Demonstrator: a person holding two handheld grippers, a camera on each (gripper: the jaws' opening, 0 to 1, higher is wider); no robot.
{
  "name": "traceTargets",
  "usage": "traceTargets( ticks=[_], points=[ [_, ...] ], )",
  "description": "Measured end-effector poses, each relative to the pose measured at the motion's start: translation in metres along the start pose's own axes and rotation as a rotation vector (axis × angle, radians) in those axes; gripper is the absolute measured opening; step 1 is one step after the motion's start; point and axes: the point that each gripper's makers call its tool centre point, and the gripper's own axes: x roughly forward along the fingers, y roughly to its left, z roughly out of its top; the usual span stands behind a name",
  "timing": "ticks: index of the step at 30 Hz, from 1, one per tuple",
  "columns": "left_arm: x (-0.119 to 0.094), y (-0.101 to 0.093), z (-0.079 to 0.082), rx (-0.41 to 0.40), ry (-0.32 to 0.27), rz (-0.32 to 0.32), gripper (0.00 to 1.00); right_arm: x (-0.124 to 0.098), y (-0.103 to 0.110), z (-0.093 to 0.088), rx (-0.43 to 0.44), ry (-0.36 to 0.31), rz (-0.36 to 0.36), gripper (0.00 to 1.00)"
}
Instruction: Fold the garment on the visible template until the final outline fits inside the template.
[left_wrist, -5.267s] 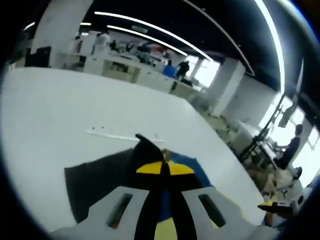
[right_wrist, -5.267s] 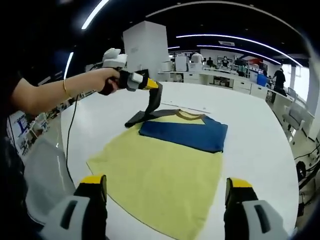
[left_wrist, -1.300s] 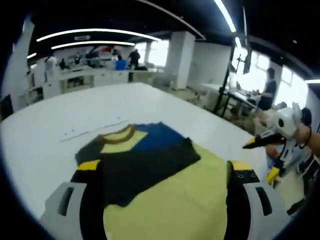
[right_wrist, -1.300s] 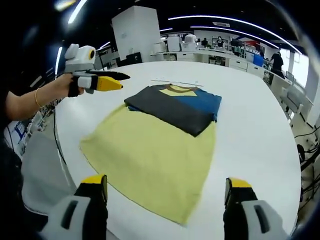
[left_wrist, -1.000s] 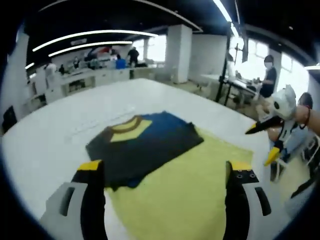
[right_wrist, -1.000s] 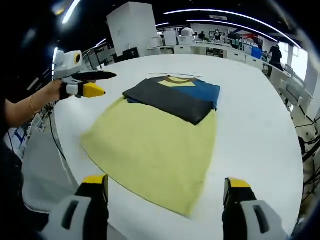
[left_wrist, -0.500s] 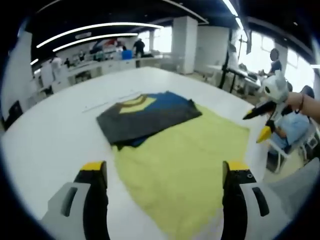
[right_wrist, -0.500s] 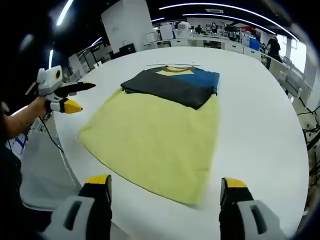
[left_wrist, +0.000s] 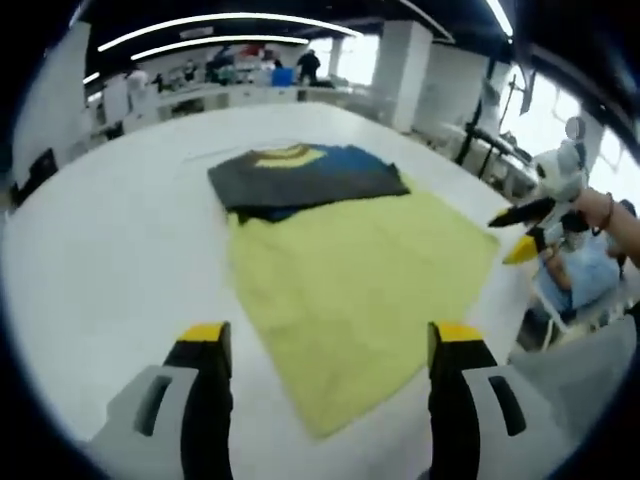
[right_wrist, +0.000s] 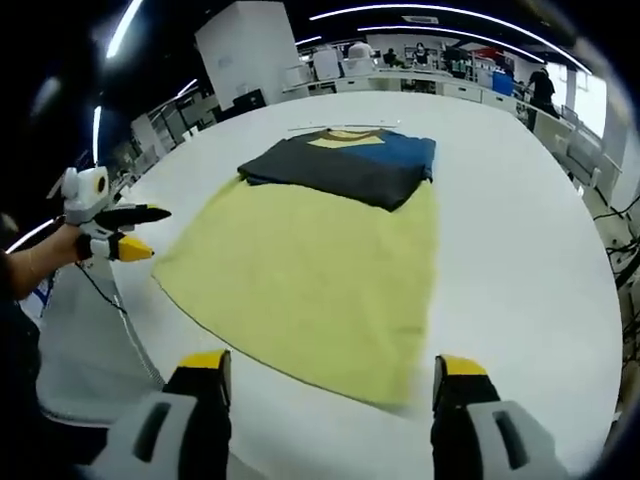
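— Garment (left_wrist: 305, 180) first: where is it, and how does it lie?

— On the white counter (left_wrist: 100, 250), at the far end of the yellow template (left_wrist: 355, 270). It's folded into a dark block, grey panel over blue, with a yellow patch and brown collar showing at the far edge. In the right gripper view the same block (right_wrist: 345, 160) sits across the template's (right_wrist: 310, 270) far end, its right side running about level with the template's edge; whether it pokes past I can't tell.

— And the claws?

— Left claw (left_wrist: 325, 345) has both jaws spread wide, nothing between them, low over the template's near corner. Right claw (right_wrist: 325, 375) likewise stands agape and empty above the near edge. Each also turns up in the other's view, held by a hand off to the side of the cloth: the right one (left_wrist: 528, 230), the left one (right_wrist: 125, 230).

— Why hold them out there?

— My guess: to keep the whole outline in sight for checking the fit. The long near part of the template is uncovered, so the fold looks largely done.

— Any writing to read?

— None I can make out on garment, template or counter.
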Motion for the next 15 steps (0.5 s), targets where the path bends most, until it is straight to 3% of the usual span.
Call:
traceTargets(
  ticks=[8,12,15],
  points=[
    [-0.003,0.008,-0.024,-0.074,0.032,0.066,0.62,0.003,-0.017,-0.003,0.000,-0.015,-0.058,0.66],
    [-0.005,0.013,-0.030,-0.115,0.038,0.104,0.51,0.002,-0.019,-0.006,0.012,-0.024,-0.075,0.53],
    [-0.006,0.014,-0.029,-0.150,0.020,0.117,0.51,0.002,-0.027,-0.007,0.046,-0.040,-0.096,0.44]
  ],
)
